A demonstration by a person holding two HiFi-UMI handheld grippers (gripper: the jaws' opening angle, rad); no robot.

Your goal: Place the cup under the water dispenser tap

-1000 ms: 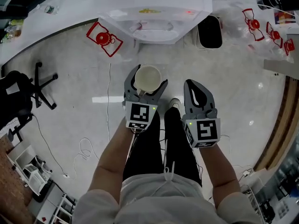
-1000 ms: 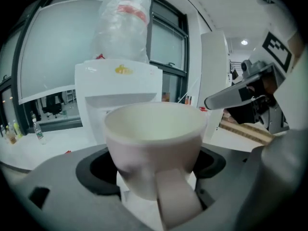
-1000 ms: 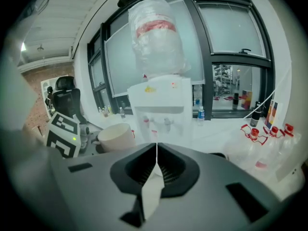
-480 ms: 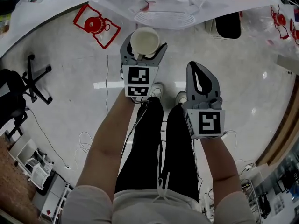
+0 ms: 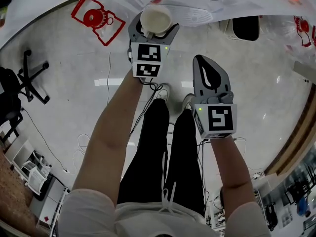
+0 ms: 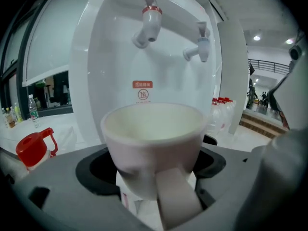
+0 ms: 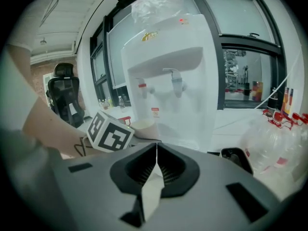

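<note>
Pale floor (image 5: 74,83) below, the left hand-held gripper (image 5: 152,23) pinches the cup (image 6: 151,129) at twelve o'clock before the dispenser (image 6: 159,66); the right hand-held gripper (image 5: 205,60) is pressed together.

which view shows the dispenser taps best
The left gripper view: both taps show large and close above the cup. The right gripper view shows them small and far; the head view shows none.

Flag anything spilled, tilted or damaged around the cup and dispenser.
Nothing stands out. The cup sits upright and looks empty in the left gripper, in front of the dispenser; no spill or damage shows. The right gripper is shut, empty.
</note>
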